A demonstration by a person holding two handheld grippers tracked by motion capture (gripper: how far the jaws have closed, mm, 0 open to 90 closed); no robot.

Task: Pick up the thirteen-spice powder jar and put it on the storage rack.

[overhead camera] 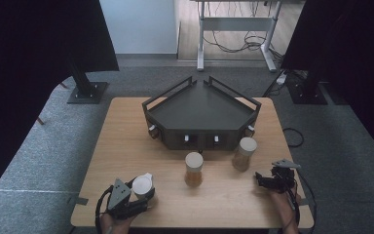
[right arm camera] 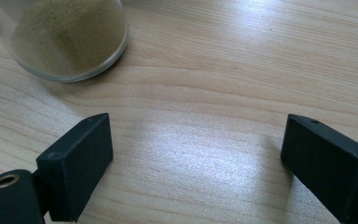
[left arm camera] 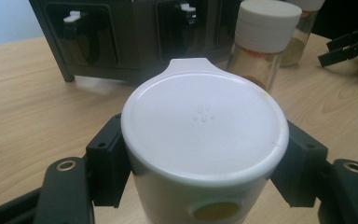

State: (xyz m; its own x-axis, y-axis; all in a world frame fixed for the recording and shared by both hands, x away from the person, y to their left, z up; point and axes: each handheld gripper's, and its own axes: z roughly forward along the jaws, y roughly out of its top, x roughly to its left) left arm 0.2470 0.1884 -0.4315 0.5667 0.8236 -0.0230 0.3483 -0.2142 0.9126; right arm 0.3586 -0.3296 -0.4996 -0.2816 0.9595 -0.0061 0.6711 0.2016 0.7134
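A white pot with a flat white lid stands upright near the table's front left corner, also seen in the high view as the white pot. My left gripper is shut on it, one black pad pressed to each side just under the lid; in the high view the left gripper sits low over the table's front edge. My right gripper stands open just above bare wood at the front right, with nothing between its jaws. It also appears far off in the left gripper view.
Two glass jars with white caps stand mid-table: one with amber contents, one with olive powder, whose base lies just ahead of the right gripper. A dark angular rack with small dispensers fills the table's far half.
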